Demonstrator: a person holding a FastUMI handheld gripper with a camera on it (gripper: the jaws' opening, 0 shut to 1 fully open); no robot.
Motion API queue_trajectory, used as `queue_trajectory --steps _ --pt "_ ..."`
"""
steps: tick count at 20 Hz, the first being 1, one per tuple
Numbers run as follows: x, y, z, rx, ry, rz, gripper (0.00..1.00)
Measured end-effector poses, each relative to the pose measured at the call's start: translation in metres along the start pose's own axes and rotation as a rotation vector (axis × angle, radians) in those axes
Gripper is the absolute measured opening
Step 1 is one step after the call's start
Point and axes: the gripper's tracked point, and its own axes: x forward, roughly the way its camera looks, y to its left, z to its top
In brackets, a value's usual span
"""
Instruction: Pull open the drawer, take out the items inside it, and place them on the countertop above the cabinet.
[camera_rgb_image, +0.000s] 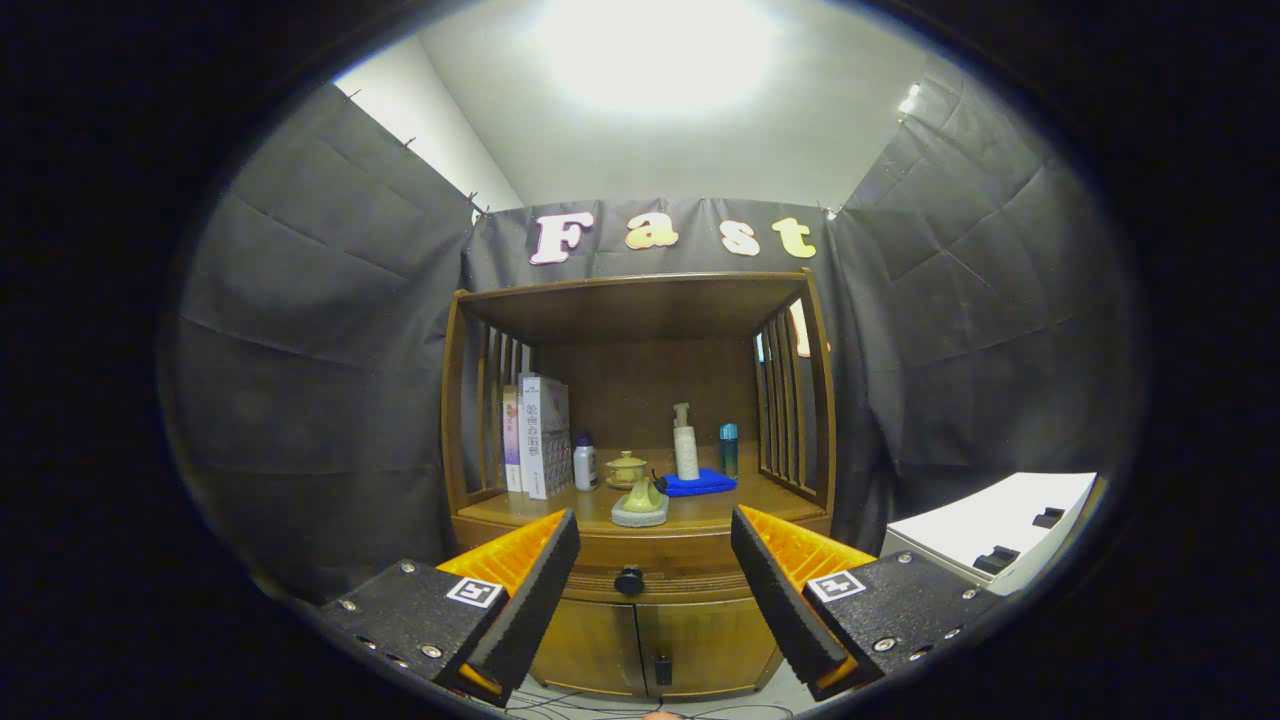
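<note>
Gripper (655, 560) fingers spread wide, holding nothing, w/ drawer (640, 560) shut and its black knob (629, 579) framed in the gap between them, just beyond the tips. Countertop (700, 510) above carries books (540, 435), white bottle (585, 462), teacup (627, 467), pump bottle (685, 442), blue cloth (700, 483). Book-spine writing too small to read.

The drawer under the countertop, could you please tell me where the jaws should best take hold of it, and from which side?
Probably by the round black knob at the middle of the drawer front, approached straight from the front. It is the only part that stands proud of the flat wooden face. The gripper is open, its jaws spread either side of the knob and not touching it, so closing in head-on looks feasible.
</note>
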Motion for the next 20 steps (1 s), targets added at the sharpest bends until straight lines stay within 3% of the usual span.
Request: queue_trajectory --steps 20 --pt "-0.009 0.003 -0.030 0.008 0.076 0.020 0.95"
